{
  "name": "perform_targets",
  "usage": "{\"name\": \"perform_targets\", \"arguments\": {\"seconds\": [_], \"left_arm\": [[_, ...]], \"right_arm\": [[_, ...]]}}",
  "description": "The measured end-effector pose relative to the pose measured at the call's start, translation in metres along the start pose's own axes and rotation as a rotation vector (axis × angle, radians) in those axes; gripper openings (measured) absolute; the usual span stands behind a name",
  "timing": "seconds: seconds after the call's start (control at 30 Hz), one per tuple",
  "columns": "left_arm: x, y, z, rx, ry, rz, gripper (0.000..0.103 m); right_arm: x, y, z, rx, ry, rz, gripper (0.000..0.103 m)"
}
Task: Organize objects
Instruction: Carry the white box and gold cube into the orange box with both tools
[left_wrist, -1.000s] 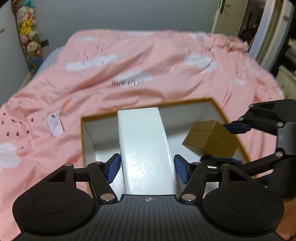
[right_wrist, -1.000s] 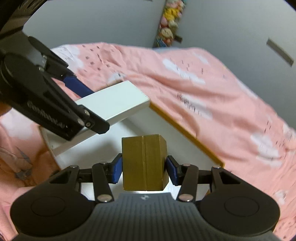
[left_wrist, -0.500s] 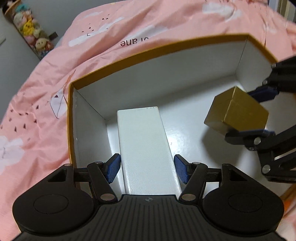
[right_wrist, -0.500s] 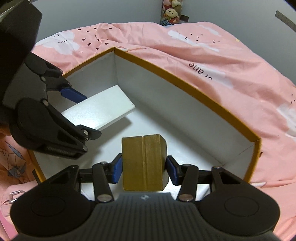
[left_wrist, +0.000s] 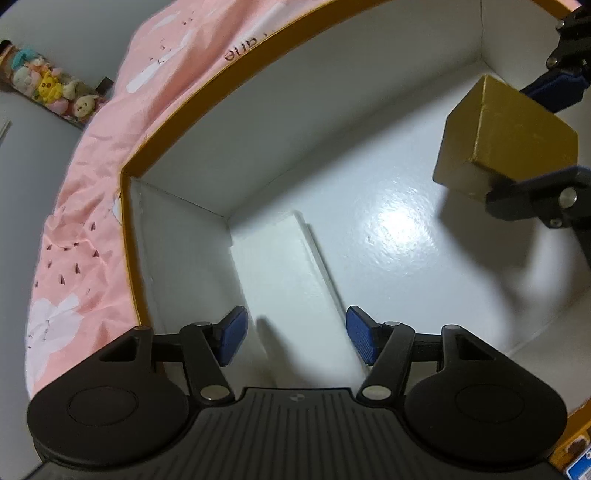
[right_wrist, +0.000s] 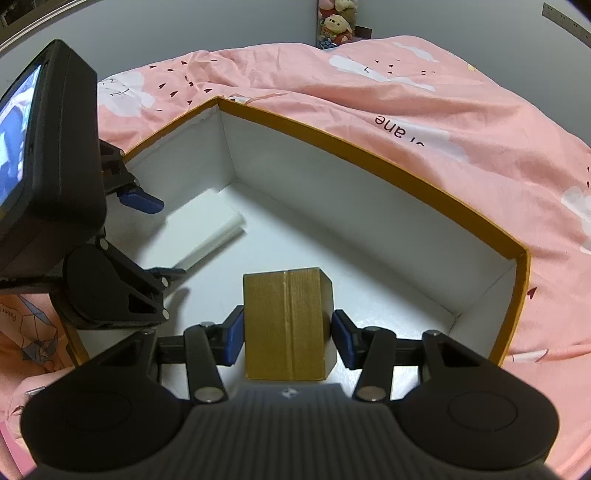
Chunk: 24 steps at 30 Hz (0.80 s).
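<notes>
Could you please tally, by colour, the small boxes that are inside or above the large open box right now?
Flat white rectangular cardboard box: 1
Gold cube-shaped cardboard box: 1
Total: 2

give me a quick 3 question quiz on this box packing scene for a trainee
1. True or false: the gold box is resting on the floor of the big box.
2. Multiple choice: where does the white box lie? A) on the pink bedding B) in a corner of the big box, along a side wall C) on top of the gold box
3. Fill in: the left gripper has its jaws ____ around the white box.

Key
1. False: the right gripper holds it, and its shadow falls apart from it on the floor below.
2. B
3. open, with a gap on both sides
</notes>
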<state>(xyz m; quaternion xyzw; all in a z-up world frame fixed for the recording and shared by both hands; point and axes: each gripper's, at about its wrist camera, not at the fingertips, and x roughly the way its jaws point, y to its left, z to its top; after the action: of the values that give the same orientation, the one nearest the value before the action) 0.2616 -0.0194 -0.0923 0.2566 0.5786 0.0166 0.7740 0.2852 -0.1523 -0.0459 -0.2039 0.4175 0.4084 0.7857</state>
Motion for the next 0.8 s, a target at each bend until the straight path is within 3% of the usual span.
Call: {"name": "perform_targets", "arguments": {"seconds": [0.2,0.33,0.47,0.6,0.8], "left_arm": [[-0.004,0.003,0.0,0.025,-0.021,-0.015,0.072],[-0.018,0.016,0.008,0.065,-0.124,-0.094,0.072],[-0.023,0.025,0.021,0.159,-0.22,-0.12,0.072],[-0.011,0.024,0.036,0.219,-0.218,-0.145,0.071],[0.012,0.023,0.045,0.26,-0.177,-0.148,0.059]], "right_arm": [[-0.002,-0.003,-0.001,0.01,-0.003,-0.004,0.051],[-0.001,-0.004,-0.001,0.008,0.0,0.0,0.051],[0.002,-0.002,0.001,-0.005,0.007,0.0,0.051],[0.005,-0.002,0.002,-0.006,0.011,0.006,0.051],[0.009,-0.004,0.001,-0.014,0.027,0.012,0.051]]}}
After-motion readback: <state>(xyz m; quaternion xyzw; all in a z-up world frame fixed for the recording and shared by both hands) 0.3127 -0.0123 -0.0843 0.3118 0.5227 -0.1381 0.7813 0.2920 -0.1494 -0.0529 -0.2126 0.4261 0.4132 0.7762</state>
